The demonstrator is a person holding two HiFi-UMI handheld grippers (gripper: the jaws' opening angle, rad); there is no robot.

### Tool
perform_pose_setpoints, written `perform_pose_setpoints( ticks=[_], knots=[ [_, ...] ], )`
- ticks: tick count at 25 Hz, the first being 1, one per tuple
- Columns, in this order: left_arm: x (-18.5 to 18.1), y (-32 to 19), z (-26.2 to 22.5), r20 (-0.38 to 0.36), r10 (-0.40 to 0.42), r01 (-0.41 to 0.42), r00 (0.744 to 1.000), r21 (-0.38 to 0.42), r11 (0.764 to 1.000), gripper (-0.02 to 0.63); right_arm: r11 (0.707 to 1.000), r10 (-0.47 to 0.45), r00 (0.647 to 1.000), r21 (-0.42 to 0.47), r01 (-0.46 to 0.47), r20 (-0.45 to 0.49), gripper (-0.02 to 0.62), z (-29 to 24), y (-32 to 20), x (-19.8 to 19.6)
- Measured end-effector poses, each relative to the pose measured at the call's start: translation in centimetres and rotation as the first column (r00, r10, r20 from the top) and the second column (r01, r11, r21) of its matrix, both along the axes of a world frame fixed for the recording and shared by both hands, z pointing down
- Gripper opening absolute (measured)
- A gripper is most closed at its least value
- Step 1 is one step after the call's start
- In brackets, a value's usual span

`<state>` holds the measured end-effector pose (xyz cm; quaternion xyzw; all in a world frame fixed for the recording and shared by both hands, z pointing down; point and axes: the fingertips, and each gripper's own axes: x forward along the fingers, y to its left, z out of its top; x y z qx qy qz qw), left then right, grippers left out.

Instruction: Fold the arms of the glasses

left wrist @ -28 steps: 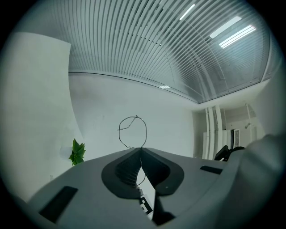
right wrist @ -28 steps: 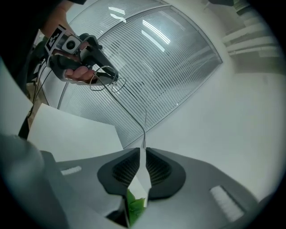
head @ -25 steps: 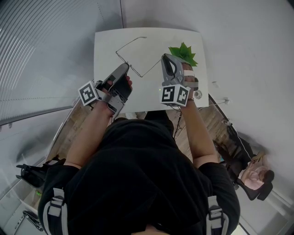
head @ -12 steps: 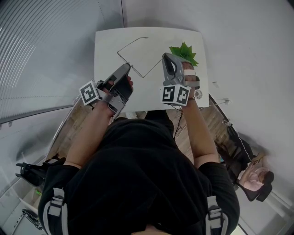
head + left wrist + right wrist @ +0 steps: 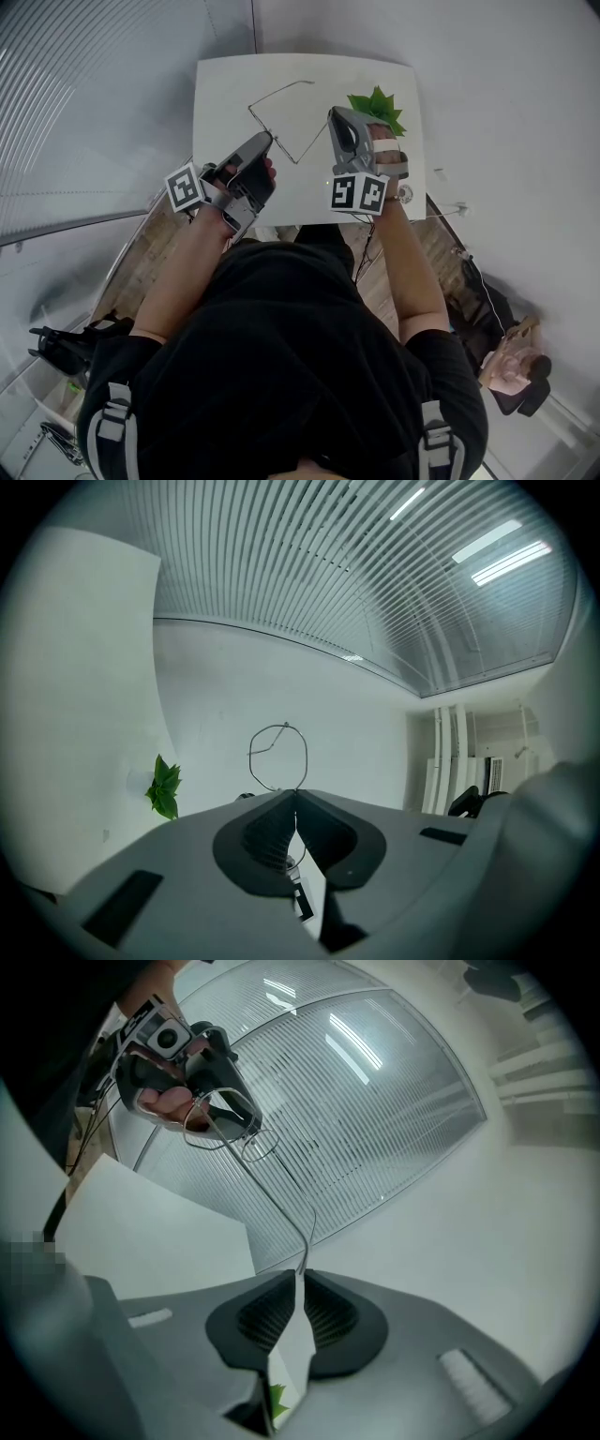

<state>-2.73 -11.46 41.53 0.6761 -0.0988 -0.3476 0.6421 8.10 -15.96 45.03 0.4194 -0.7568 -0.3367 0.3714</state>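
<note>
The left gripper [image 5: 263,142] is clamping the wire-thin glasses [image 5: 286,148], seemingly at the front rim, holding them above the white table [image 5: 217,94]. The right gripper [image 5: 334,120] is pinching one arm's tip. The frame is looking light, springy and easily bent, so it is probably calling for gentle holds near the hinge.

Grey tools, silver wire, white counter

The glasses [image 5: 272,133] are thin silver-grey wire over a plain white counter [image 5: 225,103]. The left gripper [image 5: 264,139] and right gripper [image 5: 334,114] are matt grey with dark ribbed jaws and black-and-white square markers. The far-right plant [image 5: 375,105] is bright green, and the shirt [image 5: 281,356] is black.
</note>
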Motion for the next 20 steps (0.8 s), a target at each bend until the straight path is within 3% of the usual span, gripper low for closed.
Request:
perform_pose_setpoints(
  ticks=[20],
  knots=[
    [1.1, 0.8, 0.1, -0.001, 0.073, -0.073, 0.997, 0.000, 0.997, 0.012, 0.996, -0.085, 0.995, 0.026, 0.086, -0.061, 0.041, -0.5, -0.1, -2.4]
  ],
)
